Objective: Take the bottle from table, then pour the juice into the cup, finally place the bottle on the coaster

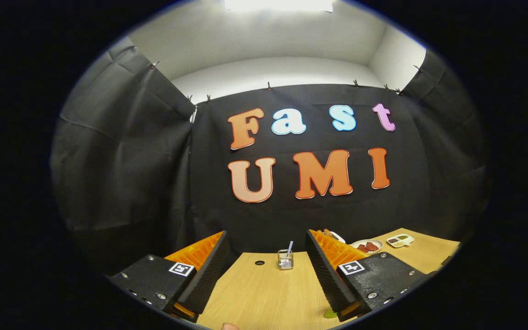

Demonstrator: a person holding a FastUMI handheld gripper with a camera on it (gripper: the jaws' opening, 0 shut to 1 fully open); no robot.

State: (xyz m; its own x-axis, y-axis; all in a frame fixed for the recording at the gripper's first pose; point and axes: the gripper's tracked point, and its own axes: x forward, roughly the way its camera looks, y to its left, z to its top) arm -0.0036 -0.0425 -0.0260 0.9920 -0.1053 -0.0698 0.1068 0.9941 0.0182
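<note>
The gripper (264, 270) is hovering low over a light wooden table (264, 298), its two fingers spread wide apart and holding nothing. Beyond the fingertips, near the table's far edge, a small clear glass cup (285, 260) with a striped straw is standing beside a round cable hole (259, 263). Toward the far right corner, a small bowl of red pieces (367, 246) and a divided snack tray (400, 240) are sitting.
</note>
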